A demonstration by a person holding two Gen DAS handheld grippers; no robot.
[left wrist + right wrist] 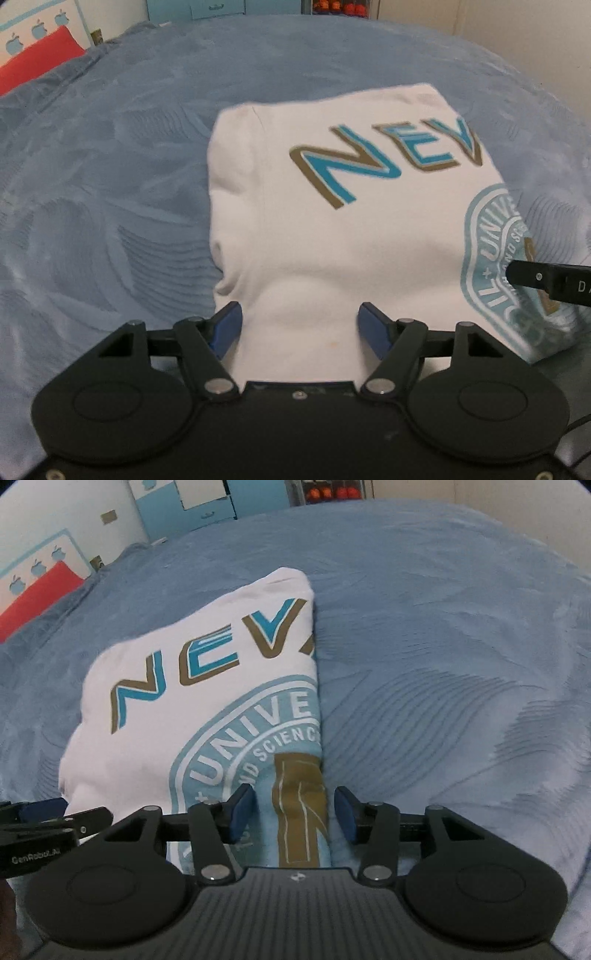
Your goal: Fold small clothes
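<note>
The folded white T-shirt [332, 229] lies on the blue bedspread [110, 203], long axis running away from both grippers. Left gripper [299, 325] and right gripper [293, 814] straddle its near edge, jaws open.

A soft white cloth shirt [332, 240] with flat matt printed lettering lies ahead of both claws on a plush, brushed blue blanket [461, 646]. The left gripper [299, 325] and right gripper [293, 812] are matt black plastic with blue pads and shiny metal pivot pins.
</note>
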